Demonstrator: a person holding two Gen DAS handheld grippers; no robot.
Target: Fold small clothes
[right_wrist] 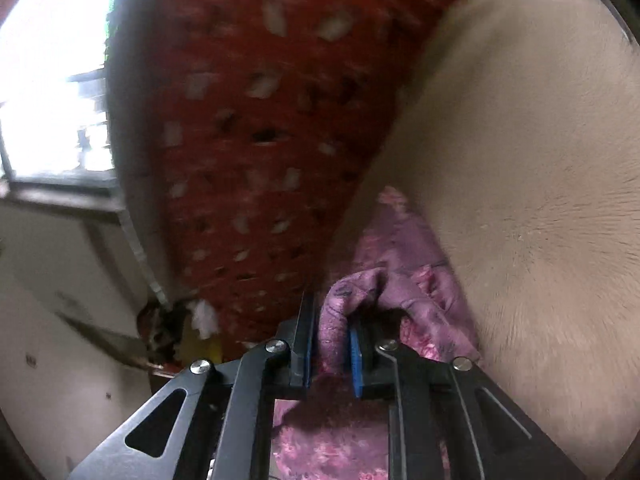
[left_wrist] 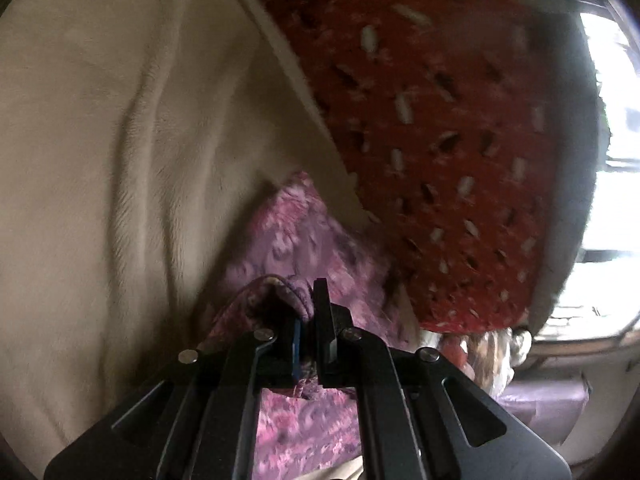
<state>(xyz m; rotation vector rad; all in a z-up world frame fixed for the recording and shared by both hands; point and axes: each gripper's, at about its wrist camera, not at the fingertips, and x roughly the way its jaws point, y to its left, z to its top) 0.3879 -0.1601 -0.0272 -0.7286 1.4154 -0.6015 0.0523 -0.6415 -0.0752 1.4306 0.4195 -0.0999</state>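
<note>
A small purple-pink patterned garment (left_wrist: 304, 240) lies on a cream fleece blanket (left_wrist: 100, 160). My left gripper (left_wrist: 306, 320) is shut on a rolled hem of the garment, which bunches between the jaws. In the right wrist view the same garment (right_wrist: 404, 248) hangs from my right gripper (right_wrist: 332, 336), which is shut on a fold of it between the blue pads (right_wrist: 355, 356). Both views are blurred by motion. The rest of the garment is hidden under the grippers.
A red blanket with white and dark flecks (left_wrist: 432, 140) lies beside the cream blanket (right_wrist: 520, 160); it also shows in the right wrist view (right_wrist: 256, 140). A bright window (right_wrist: 48, 80) is at the side. Cluttered items (right_wrist: 180, 332) sit below the red blanket's edge.
</note>
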